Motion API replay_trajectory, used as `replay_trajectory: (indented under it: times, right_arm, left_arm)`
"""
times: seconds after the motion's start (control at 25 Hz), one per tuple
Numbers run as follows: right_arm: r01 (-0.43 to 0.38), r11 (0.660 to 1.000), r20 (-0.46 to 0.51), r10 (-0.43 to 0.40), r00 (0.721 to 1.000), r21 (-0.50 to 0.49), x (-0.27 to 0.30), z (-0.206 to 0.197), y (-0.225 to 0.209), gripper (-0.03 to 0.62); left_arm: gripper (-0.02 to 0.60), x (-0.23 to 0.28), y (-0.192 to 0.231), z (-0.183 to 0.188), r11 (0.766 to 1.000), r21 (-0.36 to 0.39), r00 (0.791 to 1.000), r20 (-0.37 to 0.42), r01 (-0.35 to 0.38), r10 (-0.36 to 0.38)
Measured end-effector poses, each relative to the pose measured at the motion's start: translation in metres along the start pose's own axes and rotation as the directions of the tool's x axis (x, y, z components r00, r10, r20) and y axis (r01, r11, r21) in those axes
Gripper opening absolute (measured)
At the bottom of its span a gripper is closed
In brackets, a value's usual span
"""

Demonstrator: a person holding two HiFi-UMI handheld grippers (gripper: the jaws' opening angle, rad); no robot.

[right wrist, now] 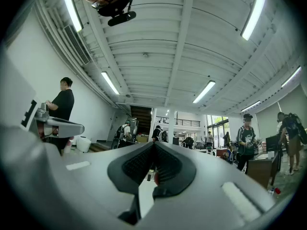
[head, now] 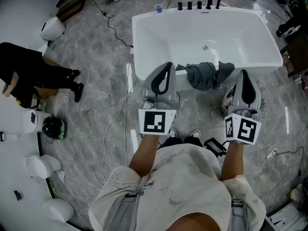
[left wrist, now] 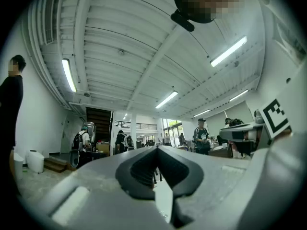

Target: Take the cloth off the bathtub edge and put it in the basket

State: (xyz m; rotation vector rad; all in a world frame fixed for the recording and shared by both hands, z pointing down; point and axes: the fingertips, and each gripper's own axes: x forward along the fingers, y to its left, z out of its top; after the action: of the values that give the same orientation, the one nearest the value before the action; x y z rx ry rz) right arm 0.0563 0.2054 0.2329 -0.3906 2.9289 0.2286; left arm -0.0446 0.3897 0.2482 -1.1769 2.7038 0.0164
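1. One dark grey cloth (head: 204,75) hangs bunched over the near rim of the white bathtub (head: 154,28), partly inside the tub and partly down its outer wall.
2. Neither tool holds the cloth. In the head view it lies between them, with the left gripper (head: 162,81) to one side and the right gripper (head: 246,88) to the other.
3. Both tongs point upward, toward the wearer's head camera and the ceiling.
4. In the left gripper view, the left gripper (left wrist: 157,150) has its jaws closed tip to tip with nothing between them.
5. In the right gripper view, the right gripper (right wrist: 154,145) is likewise pressed together and empty.
6. Just beside the right gripper, a pale mesh object (head: 227,99) peeks out on the floor. I cannot tell whether it is the basket.
7. Black tap fittings (head: 199,5) stand along the tub's far rim, with a small blue cup (head: 158,7) at that rim's left corner.
8. Around the tub is a grey marbled floor (head: 96,47) with cables (head: 113,25) running across it.
9. Well to the left, a person in black (head: 33,73) stands by a white surface.
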Motion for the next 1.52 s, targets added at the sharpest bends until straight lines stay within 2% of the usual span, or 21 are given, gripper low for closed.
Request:
replay_trajectory:
  times: [0.6, 1.04, 1.52]
  right_arm:
    - [-0.011, 1.0, -0.004, 0.011, 1.0, -0.01, -0.001, -0.008, -0.002, 0.002]
    - [0.038, 0.999, -0.032, -0.037, 0.999, 0.032, -0.004, -0.028, -0.044, 0.002]
    - [0.054, 0.997, -0.026, -0.052, 0.998, 0.053, -0.017, -0.049, -0.115, 0.002]
  left_arm:
    - [-0.003, -0.002, -0.007, -0.007, 1.0, -0.008, 1.0, -0.019, 0.005, -0.005]
    - [-0.003, 0.022, -0.035, -0.022, 0.999, -0.015, 0.998, -0.055, 0.035, -0.035]
    - [-0.003, 0.051, -0.098, -0.037, 0.998, 0.039, 0.994, -0.093, 0.055, -0.051]
